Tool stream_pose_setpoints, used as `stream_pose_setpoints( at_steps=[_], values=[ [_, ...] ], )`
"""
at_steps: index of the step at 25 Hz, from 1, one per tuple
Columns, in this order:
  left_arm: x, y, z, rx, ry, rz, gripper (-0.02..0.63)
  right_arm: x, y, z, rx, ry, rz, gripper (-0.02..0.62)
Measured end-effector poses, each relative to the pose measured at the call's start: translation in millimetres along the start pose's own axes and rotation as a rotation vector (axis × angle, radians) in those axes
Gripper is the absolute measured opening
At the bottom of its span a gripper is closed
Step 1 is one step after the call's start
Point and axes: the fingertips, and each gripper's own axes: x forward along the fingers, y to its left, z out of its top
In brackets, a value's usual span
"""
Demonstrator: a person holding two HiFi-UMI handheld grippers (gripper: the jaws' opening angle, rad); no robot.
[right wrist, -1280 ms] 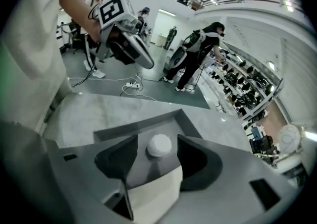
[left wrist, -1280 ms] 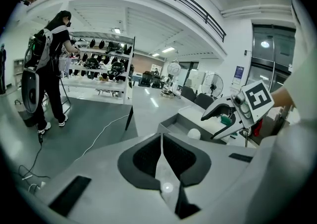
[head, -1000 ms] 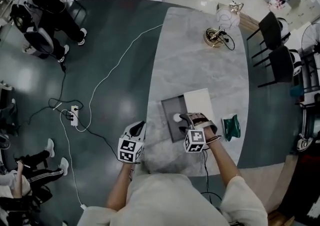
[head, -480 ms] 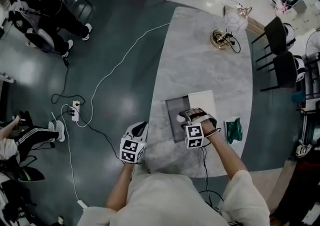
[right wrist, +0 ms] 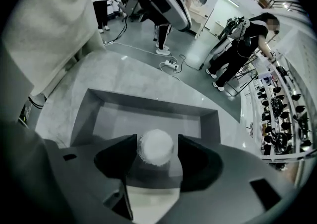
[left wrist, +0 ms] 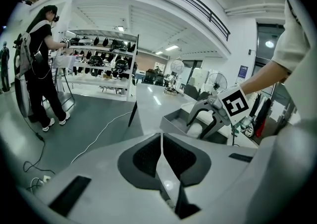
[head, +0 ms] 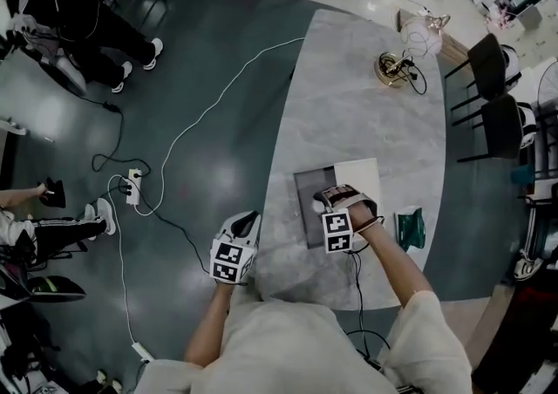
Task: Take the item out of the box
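Grey stone makes up the long table in the head view. On it sits a grey box with no lid on. A white lid lies just beside the box, and a green packet lies near them. The white ball is inside the box, near its left wall. My right tool is reaching down into the box, right at the ball. My left tool hangs off the table's edge, over the dark floor.

From the left gripper view, the left tool's two jaws are pressed together with nothing between them. Far ahead I can see the right tool dipping into the box.

From the right gripper view, the right tool's jaws are apart, with one jaw on each side of the ball. The ball rests on the bottom of the box. One jaw looks like it is touching the ball, and I think I see a thin gap at the other.

So I am at the grabbing step. Next I should squeeze the jaws gently until the ball is held. Then I should lift straight up over the box wall, because the ball looks soft and could slip.
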Motion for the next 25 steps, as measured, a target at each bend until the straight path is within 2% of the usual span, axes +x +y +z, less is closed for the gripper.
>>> stream_pose_setpoints(
  at_steps=[12, 16, 25],
  values=[
    [-7, 11, -7, -0.021, -0.001, 0.026, 0.026, 25, 9, -5, -0.052, 0.058, 0.08, 0.239],
    [-11, 13, -10, -0.028, -0.002, 0.035, 0.026, 29, 9, -4, -0.069, 0.074, 0.079, 0.193],
    [-20, 13, -8, -0.029, -0.01, 0.047, 0.026, 28, 6, -5, -0.041, 0.087, 0.054, 0.184]
  ],
)
